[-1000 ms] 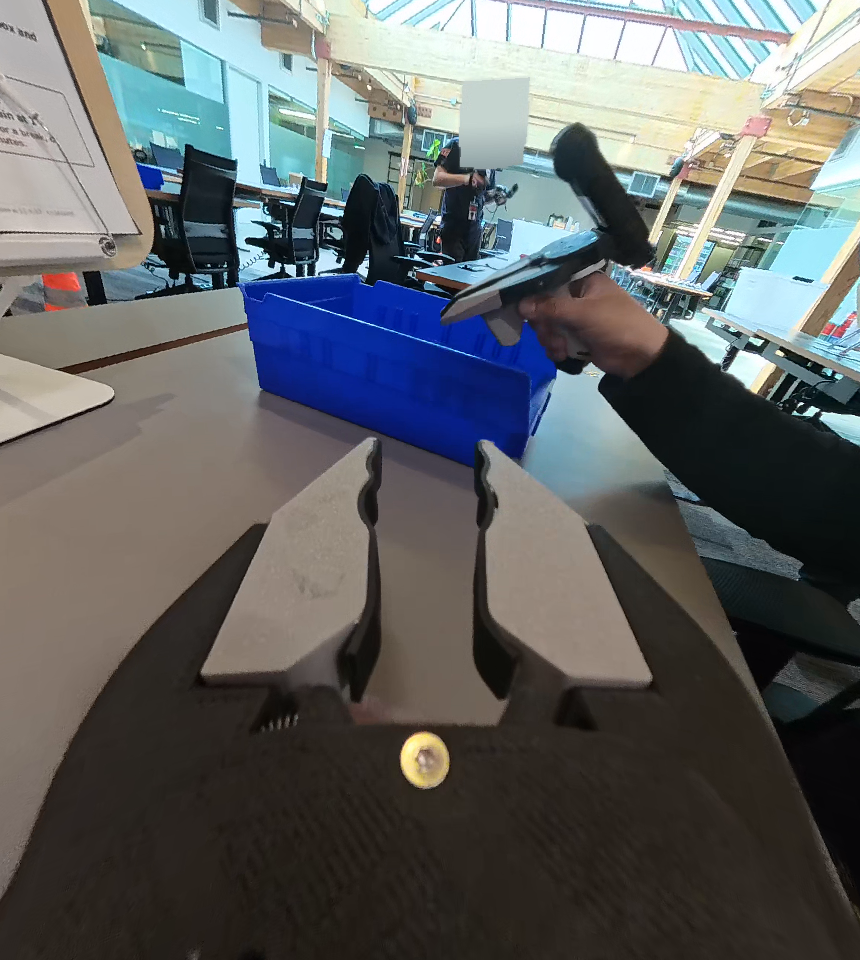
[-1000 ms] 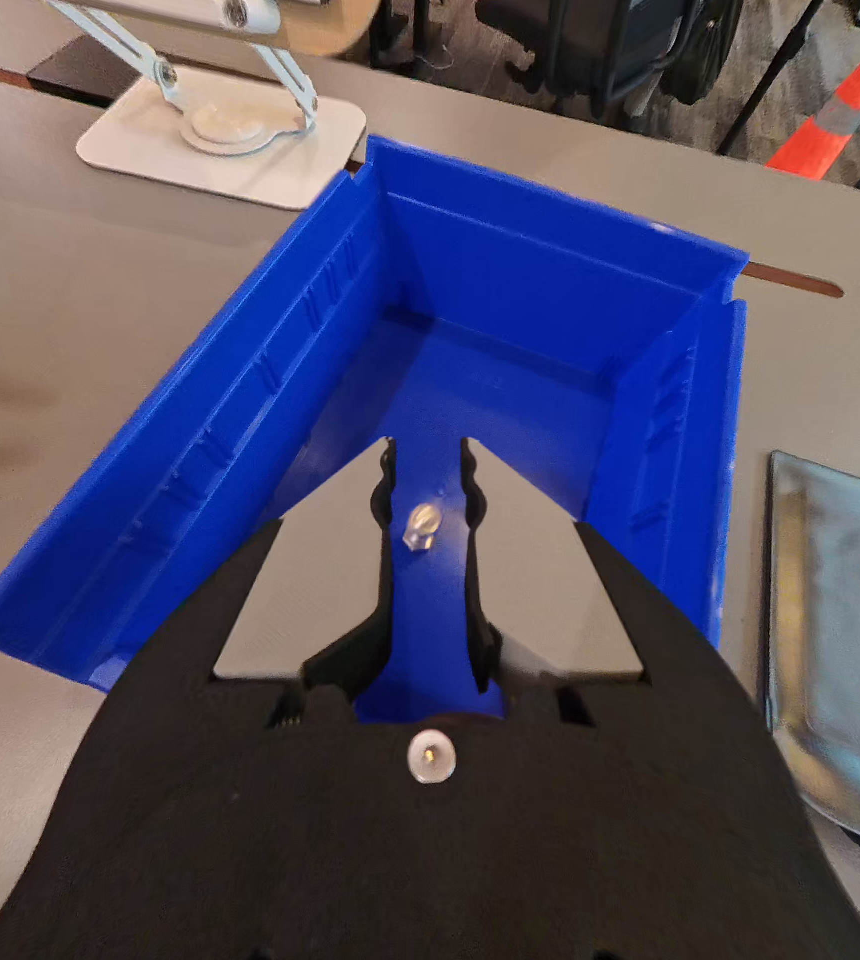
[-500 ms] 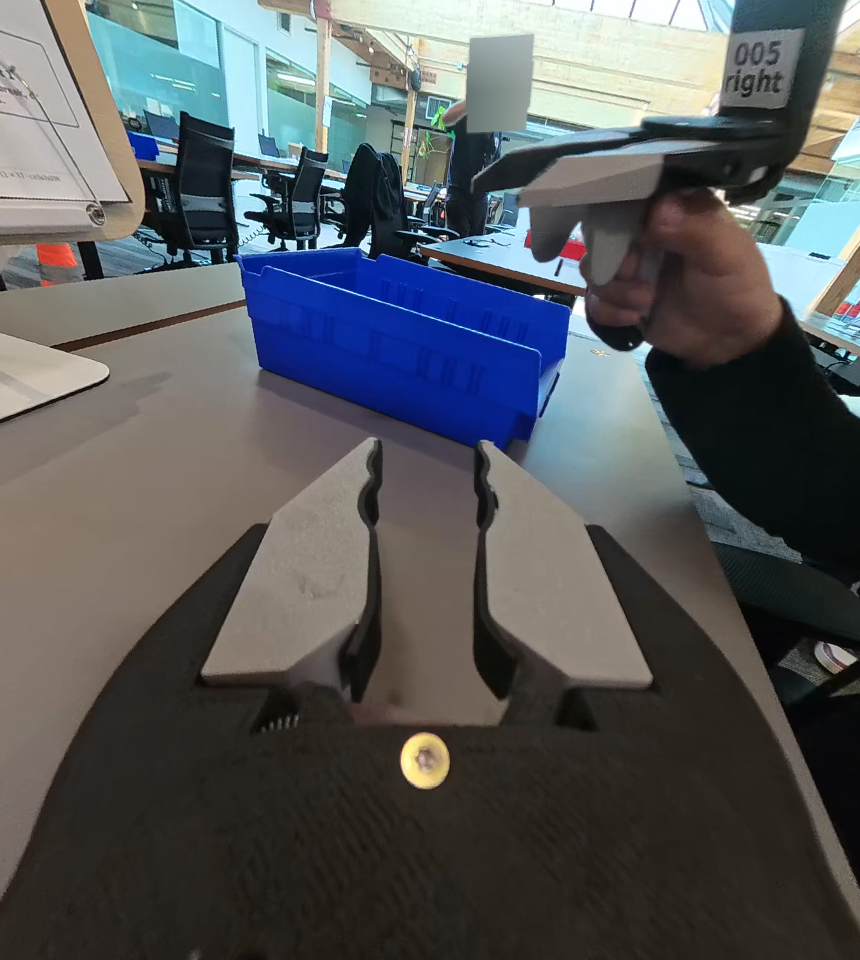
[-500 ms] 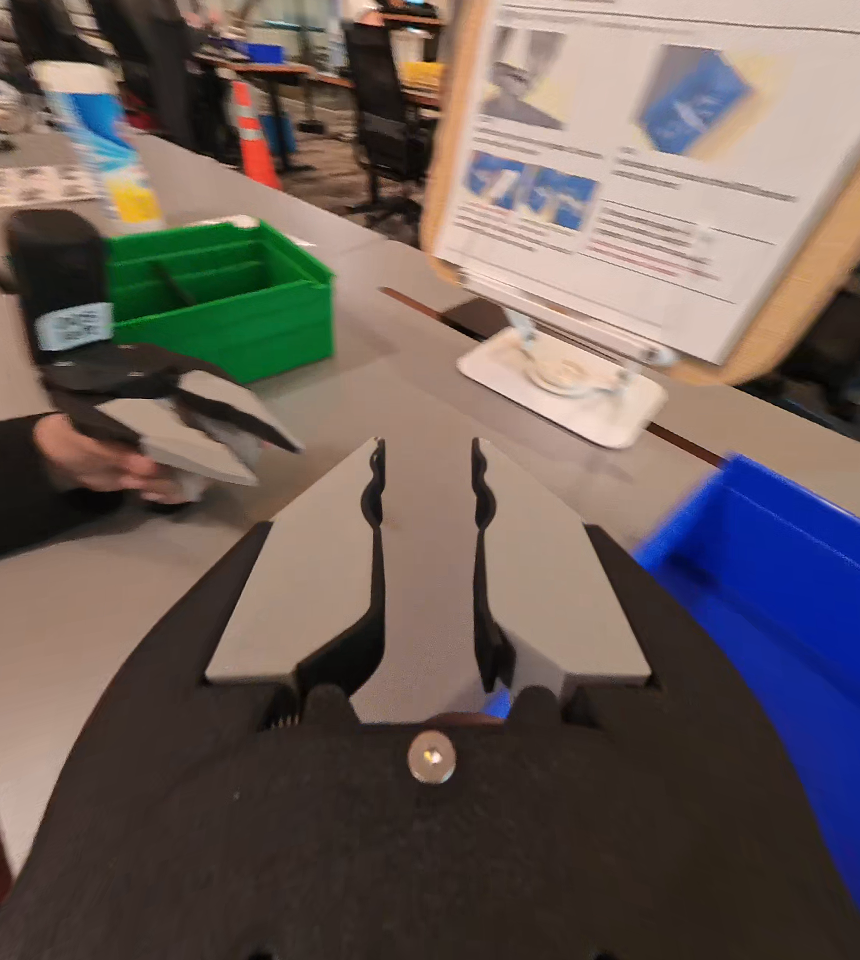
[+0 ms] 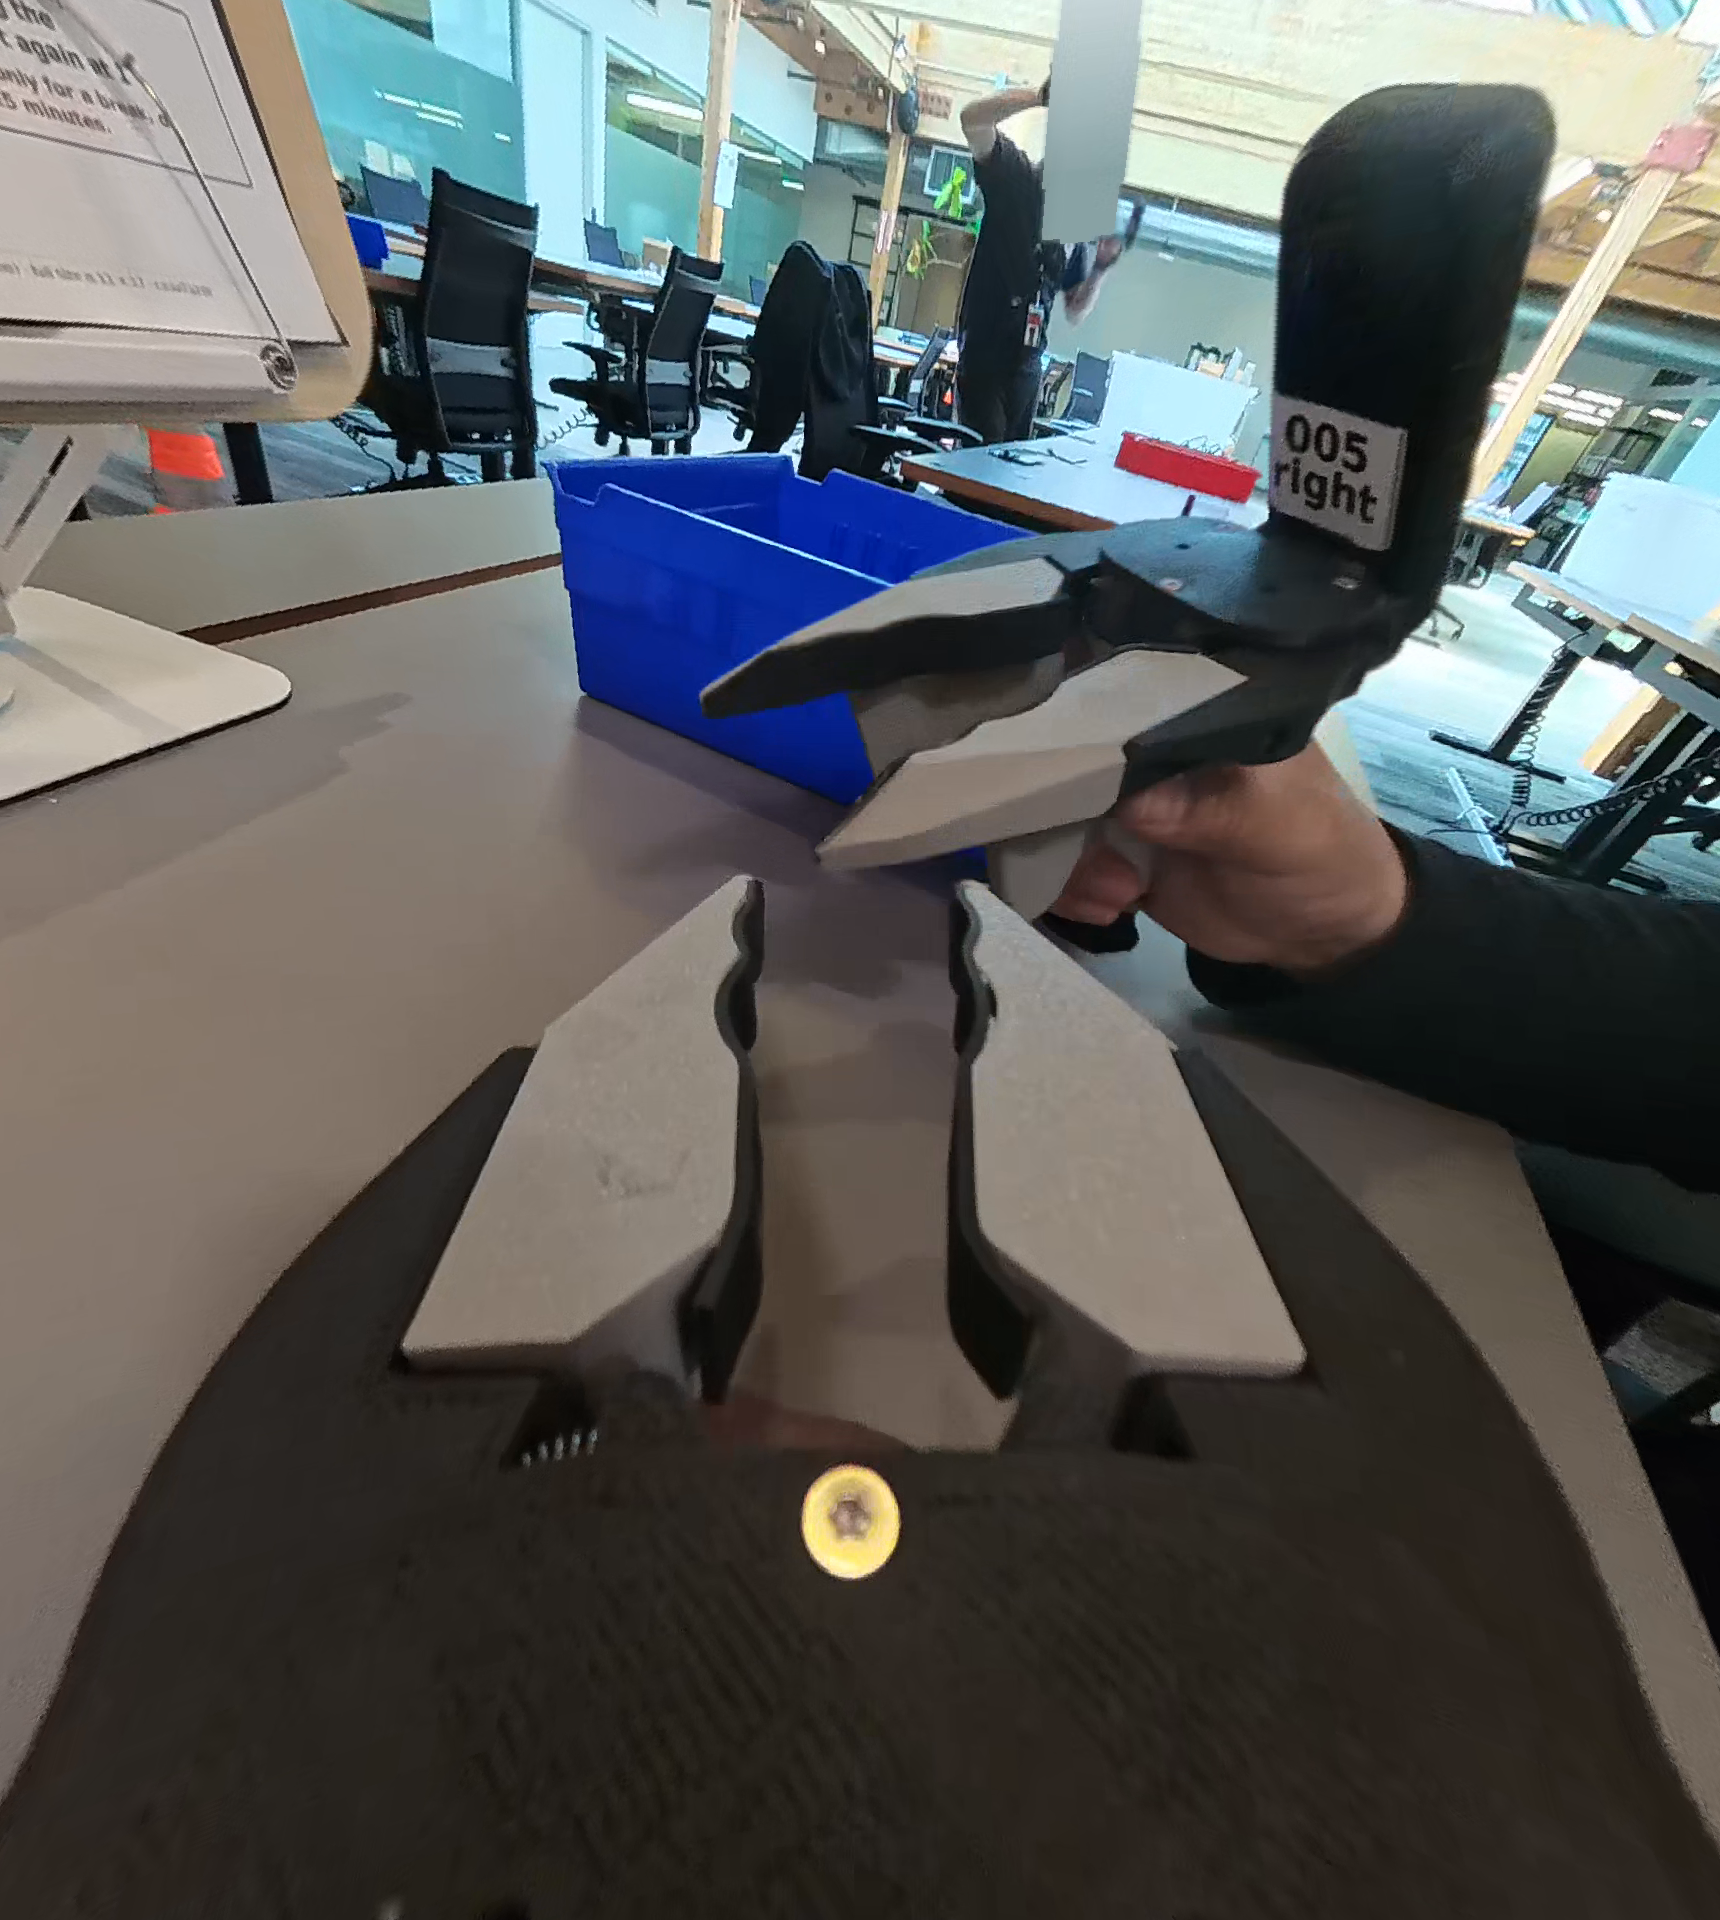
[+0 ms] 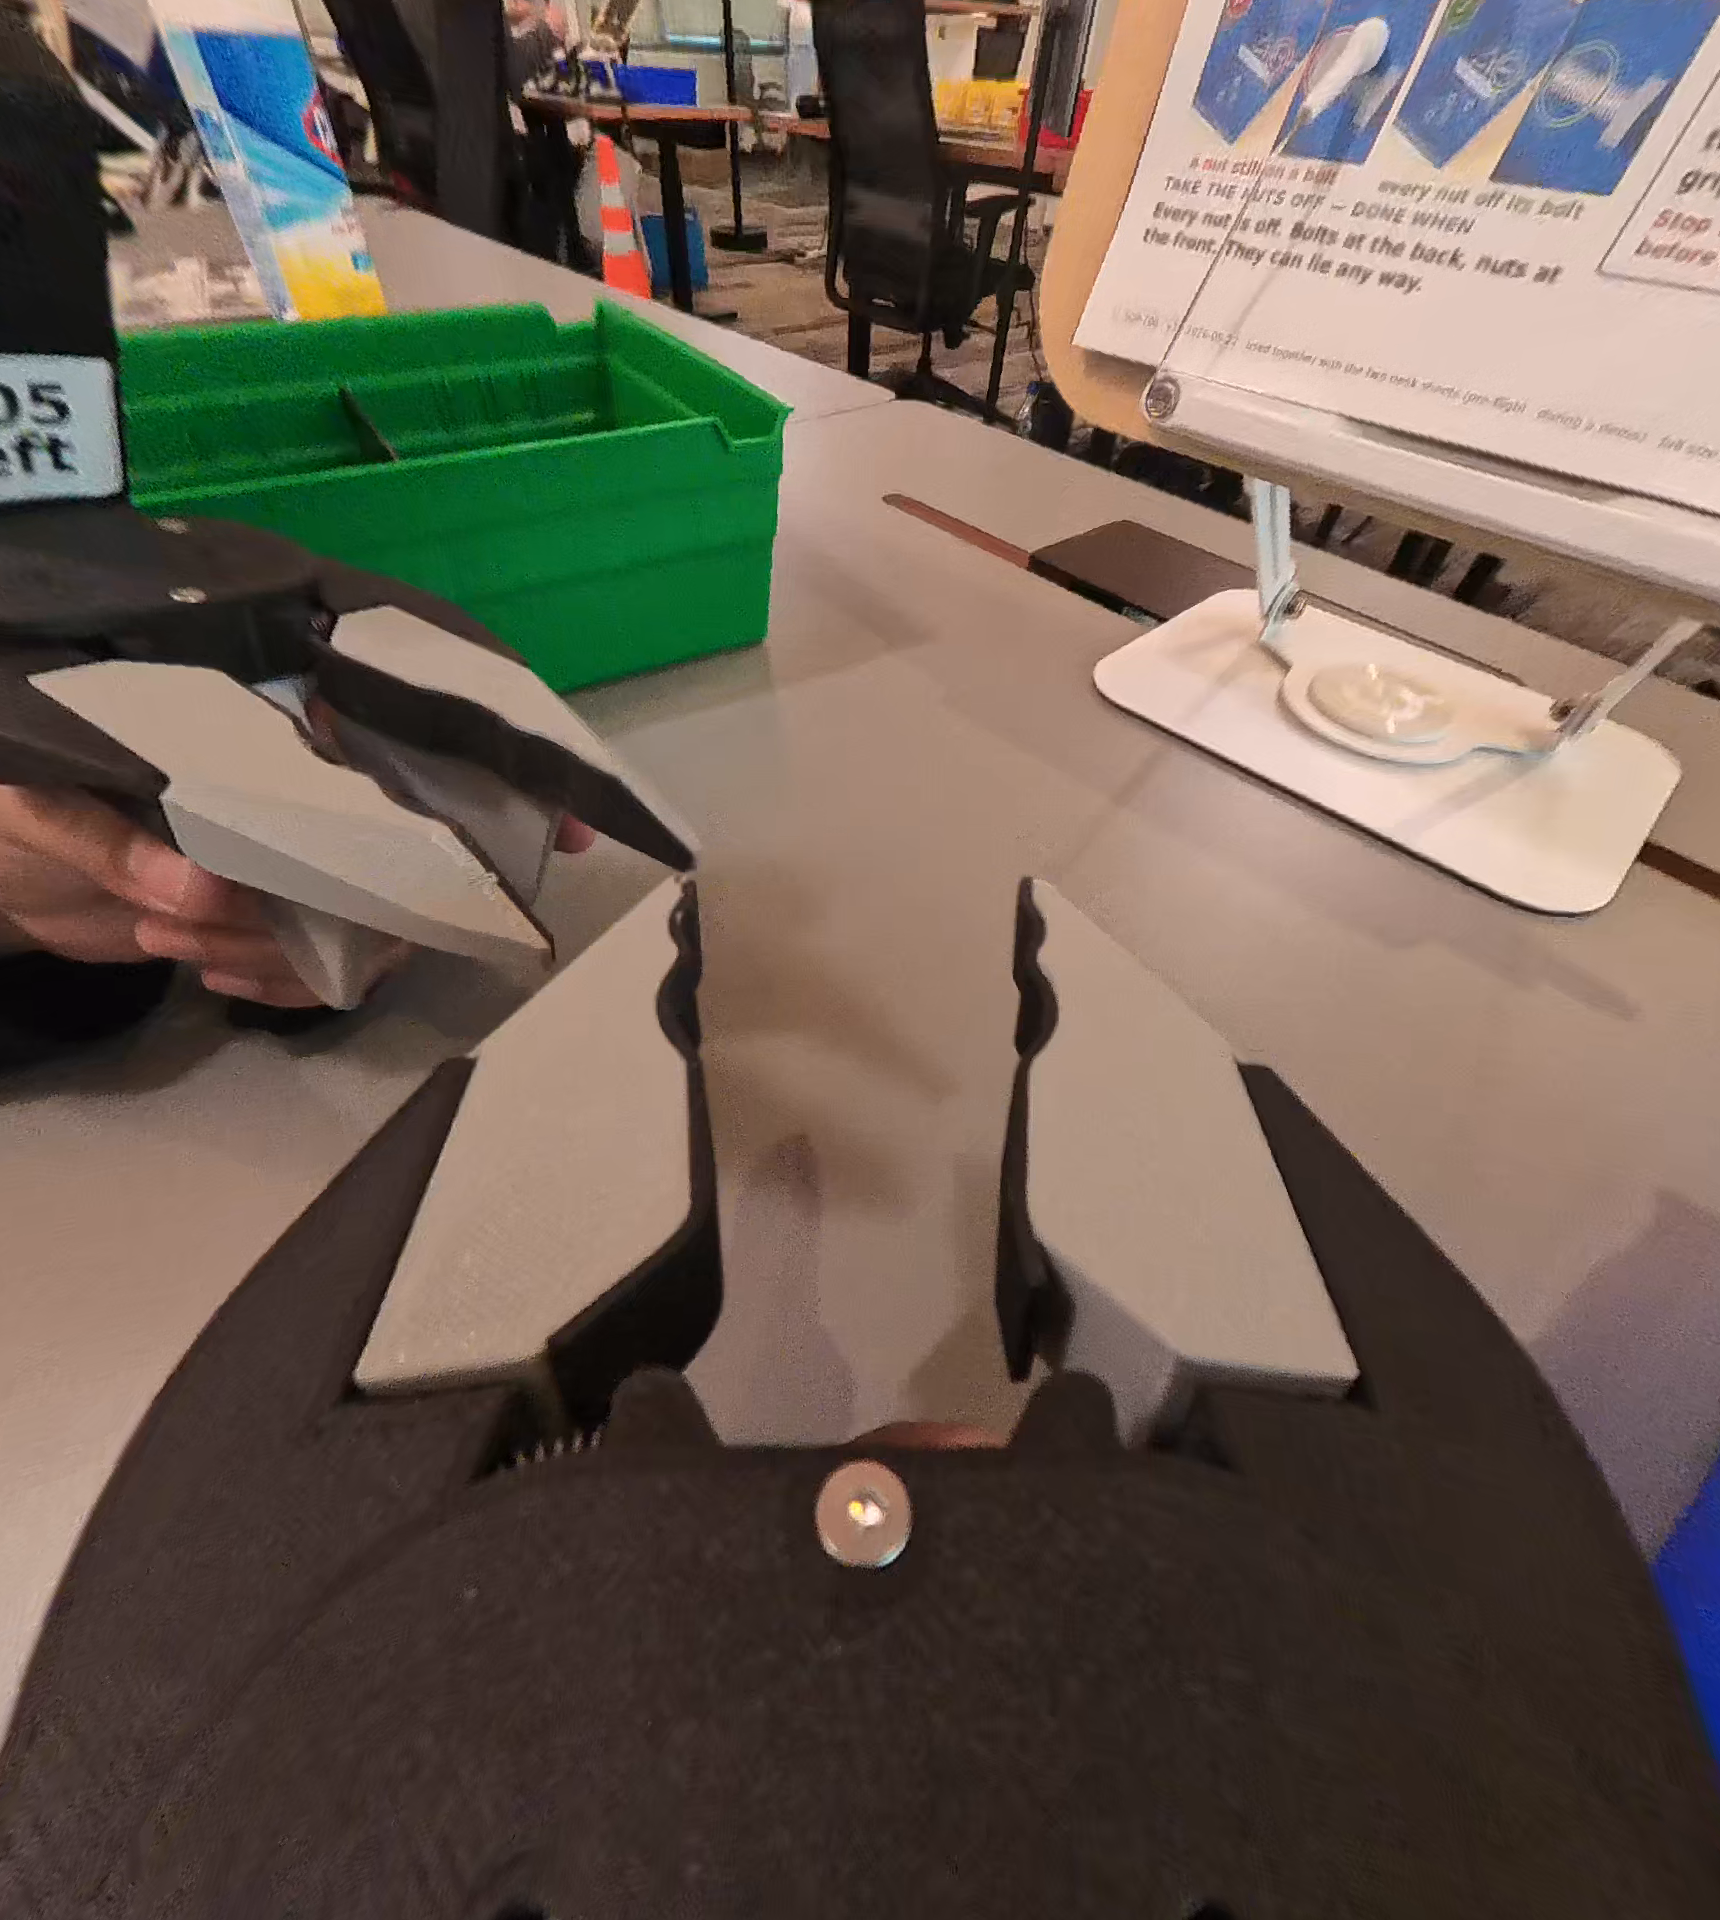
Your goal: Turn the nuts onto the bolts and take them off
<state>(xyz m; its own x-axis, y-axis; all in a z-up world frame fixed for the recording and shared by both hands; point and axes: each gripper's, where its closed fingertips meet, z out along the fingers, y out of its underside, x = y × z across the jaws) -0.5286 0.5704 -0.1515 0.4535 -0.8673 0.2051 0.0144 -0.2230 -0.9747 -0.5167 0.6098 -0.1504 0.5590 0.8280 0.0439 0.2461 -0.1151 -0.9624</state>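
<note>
In the lower half of my left wrist view, the left gripper [image 5: 856, 914] hangs just over the grey surface [image 5: 264, 987], its fingers spread with nothing between them. Right of centre, a hand [image 5: 1240, 862] holds the right gripper [image 5: 762, 769], also spread and empty. Behind it, at the middle of the frame, stands the blue bin [image 5: 710, 613]; I cannot see any nuts or bolts in it from here. In my right wrist view, the green bin [image 6: 482, 488] sits at upper left, and a white stand [image 6: 1396, 748] with an instruction sheet [image 6: 1458, 208] at upper right.
</note>
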